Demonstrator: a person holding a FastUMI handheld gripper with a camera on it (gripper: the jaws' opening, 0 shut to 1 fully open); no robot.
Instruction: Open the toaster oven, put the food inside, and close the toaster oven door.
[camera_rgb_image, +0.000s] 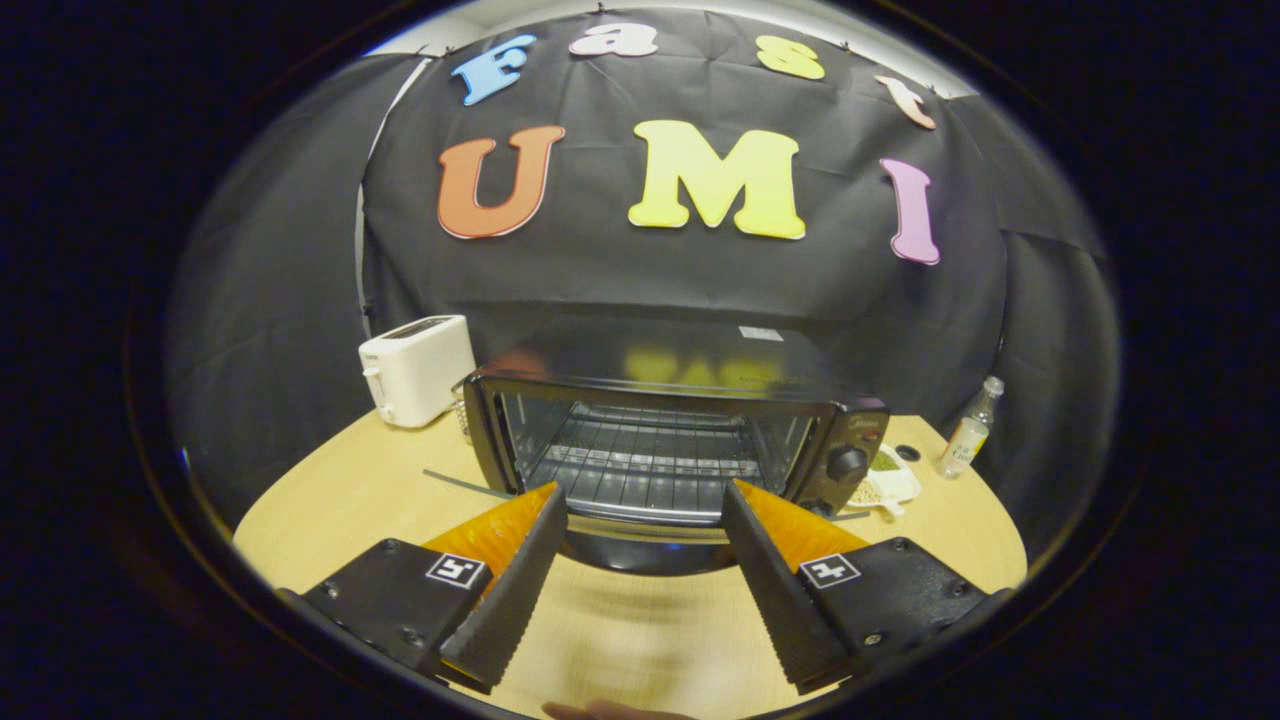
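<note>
the toaster oven (660, 440) sits on the table (330, 500) with its door (640, 545) down and rack bare. the gripper (645, 500) hovers just before it, jaws wide apart, holding nothing. food, perhaps that dish (885, 480) beside the oven, needs fetching next.

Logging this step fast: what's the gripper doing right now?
Gripper: jaws open, holding nothing, just before the open toaster oven.

The toaster oven's (655, 440) lowered door (640, 548) is motion-blurred between the spread fingers (510, 590). Beyond the right finger, the white dish's (890, 480) contents are too small to identify.
</note>
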